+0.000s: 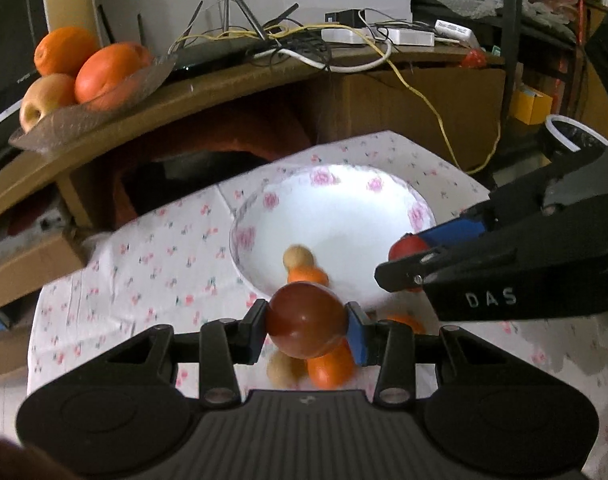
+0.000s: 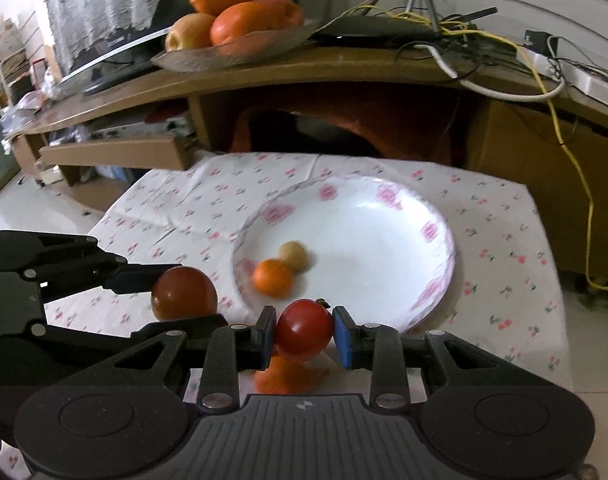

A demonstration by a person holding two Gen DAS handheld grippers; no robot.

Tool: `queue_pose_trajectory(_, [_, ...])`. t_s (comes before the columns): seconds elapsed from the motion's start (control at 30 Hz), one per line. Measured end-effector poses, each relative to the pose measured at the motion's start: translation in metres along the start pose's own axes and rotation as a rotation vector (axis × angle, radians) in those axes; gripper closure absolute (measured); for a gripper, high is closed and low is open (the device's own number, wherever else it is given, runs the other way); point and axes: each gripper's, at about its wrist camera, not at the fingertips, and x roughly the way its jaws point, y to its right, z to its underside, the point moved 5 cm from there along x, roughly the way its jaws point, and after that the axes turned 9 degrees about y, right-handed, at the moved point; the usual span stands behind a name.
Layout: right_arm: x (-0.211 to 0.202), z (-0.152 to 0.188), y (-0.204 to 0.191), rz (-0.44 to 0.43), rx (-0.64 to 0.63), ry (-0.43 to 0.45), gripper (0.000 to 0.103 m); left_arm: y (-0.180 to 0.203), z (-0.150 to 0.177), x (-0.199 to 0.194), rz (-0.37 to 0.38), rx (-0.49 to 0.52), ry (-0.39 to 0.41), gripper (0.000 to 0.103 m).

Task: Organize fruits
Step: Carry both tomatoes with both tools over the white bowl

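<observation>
Both claws are loaded up here. The left claw (image 1: 307, 322) is clamped on a dark red-brown fruit (image 1: 306, 320), and the right claw (image 2: 303, 334) is squeezing a brighter red tomato (image 2: 303, 335) — pads pressed on both sides in each case. Both are held just above the near rim of the white plate (image 2: 408, 216), the one with pink roses around the edge.

In the plate sit a small orange fruit (image 2: 273, 277) and a tan round one (image 2: 295, 255), touching each other near the left side. Below the claws, still on the cloth, there's another orange fruit (image 1: 330, 368) and a tan one (image 1: 285, 369) beside it, partly hidden.

The counter is covered with a white cloth with tiny cherry prints (image 2: 208, 200), a bit creased. Behind it runs a wooden shelf (image 2: 288, 68) carrying a glass dish (image 2: 208, 60) of oranges and an apple, plus a router and a tangle of cables — yellow and white ones trailing off the edge. The floor is pale tile.
</observation>
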Motion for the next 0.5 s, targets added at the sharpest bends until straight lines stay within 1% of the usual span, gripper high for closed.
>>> queue_pose_trajectory(0.2, [0.015, -0.001, 0.020, 0.023, 0.030, -0.012, 0.072, -0.005, -0.008, 0.027, -0.009, -0.012, -0.015, 0.057])
queue_pose_trajectory(0.5, [0.033, 0.001, 0.031, 0.033, 0.047, -0.037, 0.072, -0.015, -0.015, 0.050, -0.009, -0.024, -0.016, 0.057])
